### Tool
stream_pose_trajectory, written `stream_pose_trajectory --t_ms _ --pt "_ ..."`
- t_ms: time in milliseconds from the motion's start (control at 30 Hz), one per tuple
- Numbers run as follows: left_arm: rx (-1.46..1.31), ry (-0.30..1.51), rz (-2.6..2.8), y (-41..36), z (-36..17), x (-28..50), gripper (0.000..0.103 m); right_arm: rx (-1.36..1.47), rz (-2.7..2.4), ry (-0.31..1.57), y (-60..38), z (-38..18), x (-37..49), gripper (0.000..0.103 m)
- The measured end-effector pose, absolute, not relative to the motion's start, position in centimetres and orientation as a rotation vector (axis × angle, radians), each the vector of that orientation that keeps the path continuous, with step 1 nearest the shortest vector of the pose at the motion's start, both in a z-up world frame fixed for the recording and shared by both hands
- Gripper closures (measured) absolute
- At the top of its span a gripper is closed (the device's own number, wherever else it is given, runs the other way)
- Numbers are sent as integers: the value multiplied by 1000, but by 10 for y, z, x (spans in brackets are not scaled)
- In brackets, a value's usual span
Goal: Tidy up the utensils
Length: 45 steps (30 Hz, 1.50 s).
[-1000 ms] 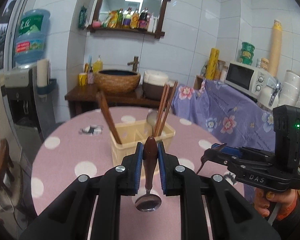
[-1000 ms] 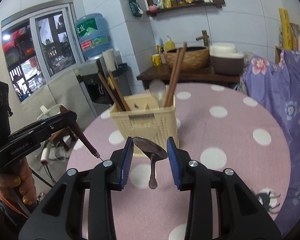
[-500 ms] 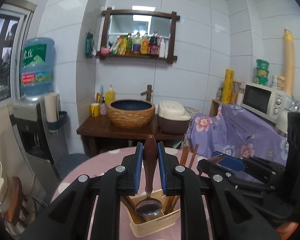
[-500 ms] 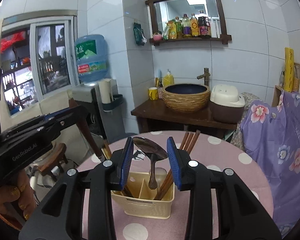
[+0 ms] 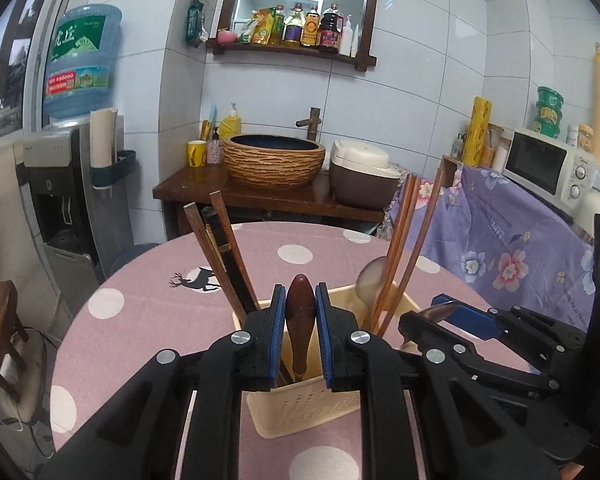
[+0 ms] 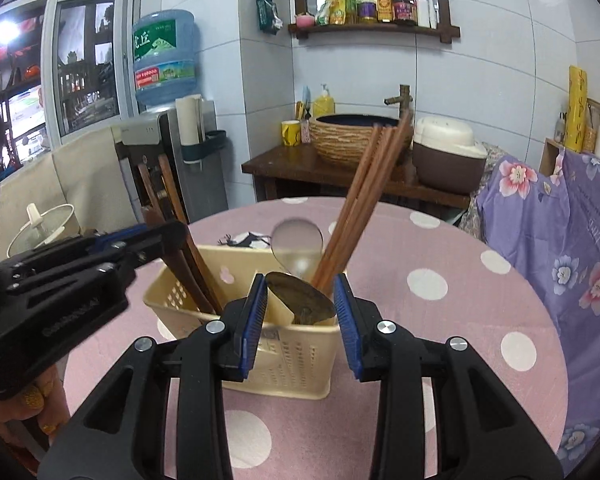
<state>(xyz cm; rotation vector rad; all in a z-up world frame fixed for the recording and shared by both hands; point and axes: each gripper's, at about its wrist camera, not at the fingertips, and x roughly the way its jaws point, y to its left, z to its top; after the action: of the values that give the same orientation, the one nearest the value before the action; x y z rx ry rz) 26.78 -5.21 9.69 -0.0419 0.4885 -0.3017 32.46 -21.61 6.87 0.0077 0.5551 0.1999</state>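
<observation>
Both spoons have dropped into the basket [image 5: 300, 412] mid-table since a moment ago. Left gripper [image 5: 300, 340] stays clamped on the wooden-handled spoon [image 5: 300, 320], right gripper [image 6: 300, 320] pinches the metal spoon [image 6: 300, 300]; just release.

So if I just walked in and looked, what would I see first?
Probably the cream utensil basket in the middle of the pink polka-dot table, with brown chopsticks sticking up out of it. The left gripper pinches a wooden-handled spoon and lowers it into the basket, while the right gripper holds a shiny metal spoon over it.
</observation>
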Motion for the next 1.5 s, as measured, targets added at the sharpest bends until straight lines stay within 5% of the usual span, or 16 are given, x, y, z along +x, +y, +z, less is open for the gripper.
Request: stream_pose_trajectory --t_ms 267,333,533,733,1200,1500 --pt "-70 476 -325 -50 99 267 87 8 203 494 -218 61 318 63" --pt "-79 447 -327 -48 102 261 83 -1 196 456 -218 62 311 41" --pt "-79 363 -303 -37 112 231 51 -19 148 360 -223 71 279 22" --pt "-81 273 -240 -6 101 185 5 -40 105 333 -239 61 232 6" --pt "-125 372 -72 37 10 86 5 60 53 416 -257 -35 107 6" --pt "-144 350 -130 37 0 38 5 -46 100 279 -228 -26 26 6"
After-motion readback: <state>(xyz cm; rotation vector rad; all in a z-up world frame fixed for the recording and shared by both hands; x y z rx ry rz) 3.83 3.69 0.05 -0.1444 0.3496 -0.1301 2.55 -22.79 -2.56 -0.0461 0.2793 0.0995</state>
